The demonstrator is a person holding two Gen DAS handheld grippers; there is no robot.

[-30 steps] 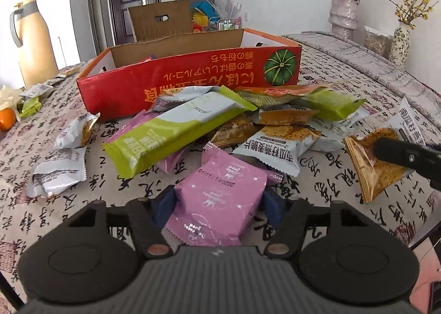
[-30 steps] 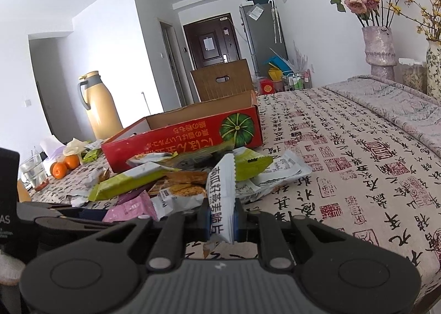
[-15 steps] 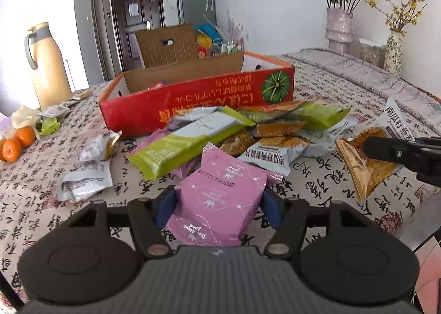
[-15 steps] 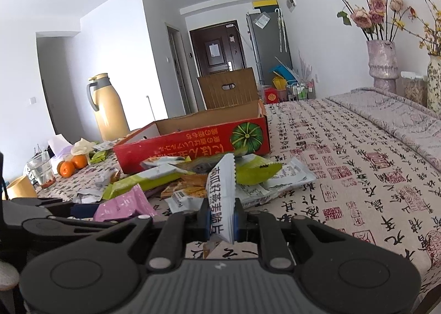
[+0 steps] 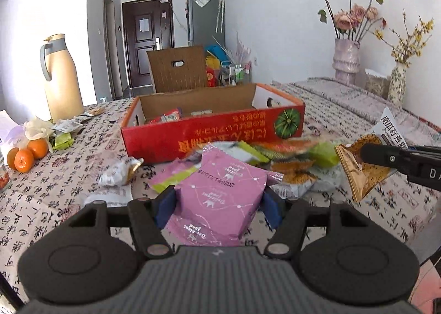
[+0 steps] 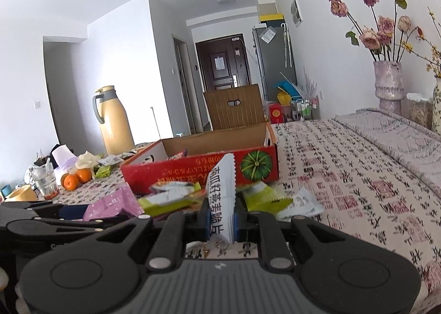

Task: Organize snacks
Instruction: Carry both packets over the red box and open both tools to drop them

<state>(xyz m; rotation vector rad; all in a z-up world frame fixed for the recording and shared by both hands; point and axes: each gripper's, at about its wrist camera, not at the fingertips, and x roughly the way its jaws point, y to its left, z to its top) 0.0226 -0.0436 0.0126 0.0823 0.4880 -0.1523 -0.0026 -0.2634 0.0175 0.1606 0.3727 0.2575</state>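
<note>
The left gripper (image 5: 217,203) is clamped on the pink snack pack (image 5: 220,198), its blue pads pressing both sides, and compared with a second ago it holds the pack higher: the camera now looks over the near wall of the red cardboard box (image 5: 212,134) and down at a few snacks lying inside, where earlier only the wall showed. The pack sits clear of the snack pile (image 5: 281,159) on the patterned tablecloth (image 5: 55,189), which has slid lower in the left wrist view. The right gripper (image 6: 222,217) is closed on the white-and-gold oat crisp packet (image 6: 222,198), held edge-up between its fingers; it too has risen, and the box now appears nearer and its open top is visible beyond the packet. In the left wrist view that packet (image 5: 366,165) hangs off the table to the right, gold end down. Both packets remain short of the box, in front of its near wall. The beige thermos (image 5: 62,79) and oranges (image 5: 26,154) stand at the left.
</note>
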